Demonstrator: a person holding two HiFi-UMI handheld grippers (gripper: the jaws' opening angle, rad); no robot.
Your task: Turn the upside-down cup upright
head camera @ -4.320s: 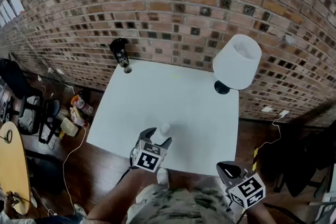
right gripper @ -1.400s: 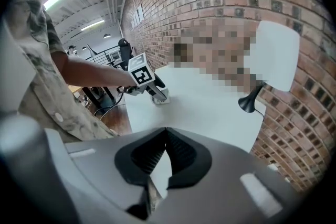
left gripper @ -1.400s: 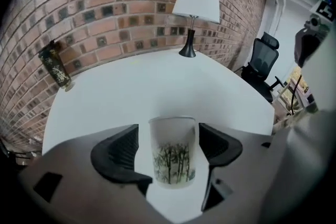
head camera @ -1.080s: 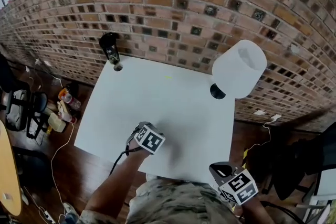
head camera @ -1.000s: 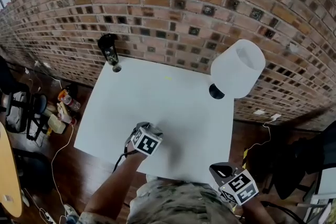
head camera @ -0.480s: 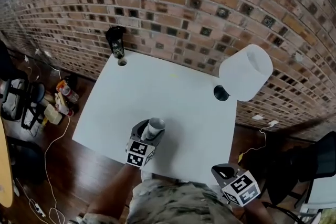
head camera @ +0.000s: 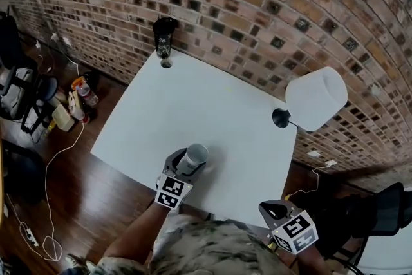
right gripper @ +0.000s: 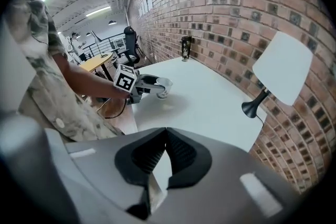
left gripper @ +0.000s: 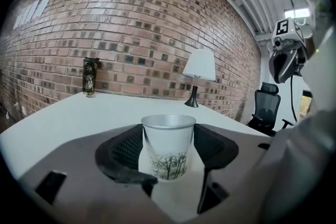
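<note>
**Already upright: cup in your left tongs**

So, the cup (head camera: 192,158) now stands mouth up. From the head view you look down into its open rim, and in the left gripper view the rim is on top with the tree print right way up below it. As far as the turning goes, the cup lies as the task wants it.

Your left tongs (head camera: 185,164) are closed on it. The two pads sit against opposite sides of the cup, just under the rim, and nothing else is between them. The cup is by the near edge of the counter (head camera: 212,100), about midway along that edge. It is well apart from the lamp (head camera: 315,100) near the far right corner and the dark can (head camera: 164,35) at the far left corner.

Your right tongs (right gripper: 165,155) are shut, pads together, with nothing in them. You hold them off the near right corner, close to your body, and they play no part in the grip.

What seems left is small. The cup is level, but neither view settles whether its base rests on the counter or hangs just above it. If it does not rest there, it wants lowering flat. After that the pads must part evenly, so that neither drags the light cup sideways or tips it toward the near edge.
</note>
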